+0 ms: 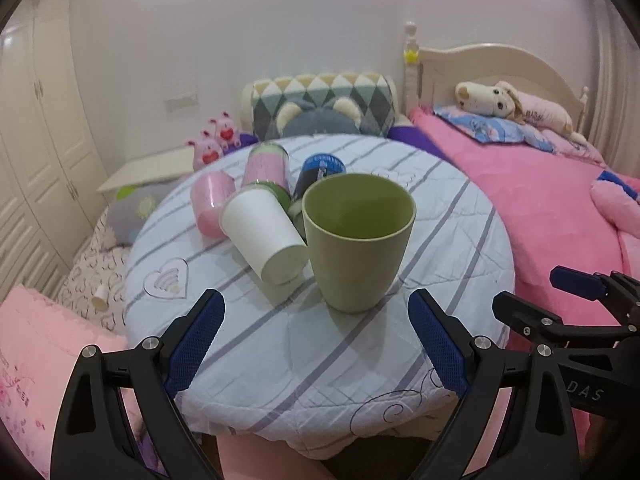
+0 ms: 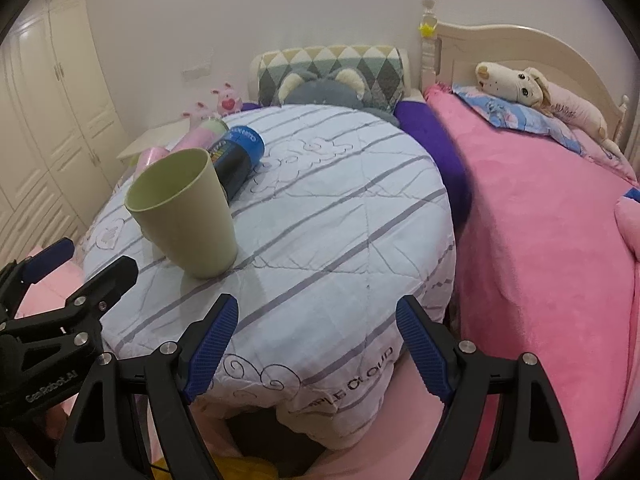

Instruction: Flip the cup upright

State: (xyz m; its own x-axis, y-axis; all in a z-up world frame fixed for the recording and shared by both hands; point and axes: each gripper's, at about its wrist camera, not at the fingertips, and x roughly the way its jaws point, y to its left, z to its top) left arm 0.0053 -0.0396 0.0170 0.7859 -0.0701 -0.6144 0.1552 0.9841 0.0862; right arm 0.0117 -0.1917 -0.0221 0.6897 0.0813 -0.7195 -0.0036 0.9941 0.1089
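Note:
A green cup [image 1: 358, 240] stands upright, mouth up, on the round table covered in a striped white cloth [image 1: 440, 248]. It also shows in the right wrist view [image 2: 186, 210]. My left gripper [image 1: 316, 312] is open and empty, just in front of the cup, not touching it. My right gripper [image 2: 316, 316] is open and empty, to the right of the cup near the table's front edge. It also shows in the left wrist view [image 1: 532, 300].
A white paper cup [image 1: 266, 236] lies on its side touching the green cup's left. Behind lie a pink cup [image 1: 210, 202], a pink-green can [image 1: 268, 170] and a blue can [image 1: 318, 174]. A pink bed [image 1: 540, 200] is right of the table.

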